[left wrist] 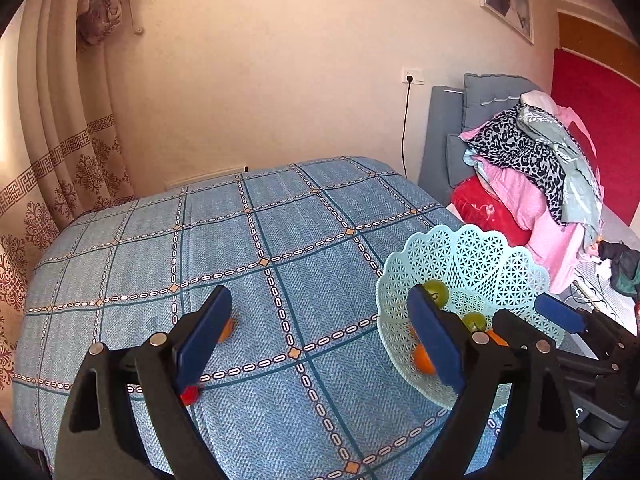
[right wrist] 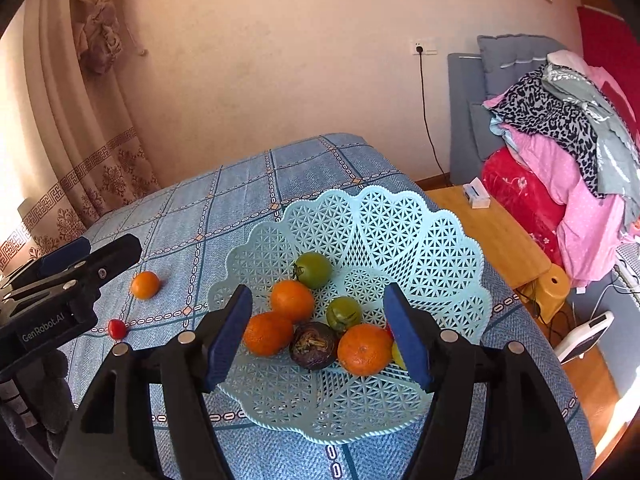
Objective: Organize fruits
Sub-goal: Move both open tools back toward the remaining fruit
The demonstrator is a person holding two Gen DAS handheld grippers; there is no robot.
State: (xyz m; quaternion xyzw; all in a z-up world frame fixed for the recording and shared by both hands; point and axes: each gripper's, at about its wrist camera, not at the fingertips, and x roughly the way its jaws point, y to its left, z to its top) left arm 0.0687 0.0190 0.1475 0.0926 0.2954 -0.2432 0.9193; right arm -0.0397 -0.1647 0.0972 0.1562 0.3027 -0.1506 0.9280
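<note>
Blue checked cloth point(right wrist: 240, 184) covers your table, set against a peach wall with a tied curtain point(right wrist: 68, 120) to the left and a heap of bedding point(right wrist: 560, 152) on the right.

Your right gripper point(right wrist: 318, 332) hangs over the near side of the pale blue lattice basket point(right wrist: 400, 232); its blue pads stand wide apart with nothing between them. In the basket you have three oranges point(right wrist: 292, 300), two green tomatoes point(right wrist: 314, 270), and one dark wrinkled purple fruit point(right wrist: 314, 345), all bunched touching in the bowl's middle. A bit of yellow and red shows behind the right pad; you cannot tell what it is.

Your left gripper point(left wrist: 324, 340) is also spread open and empty, above the cloth just left of the basket point(left wrist: 480, 248). Two fruits lie loose on the cloth outside the basket: a lone orange point(right wrist: 145, 285) and a small red fruit point(right wrist: 117, 329). In the left wrist view both sit partly hidden behind the left pad, the lone orange point(left wrist: 226, 330) farther, the small red fruit point(left wrist: 189, 395) nearer. They lie apart from each other and from the basket.
</note>
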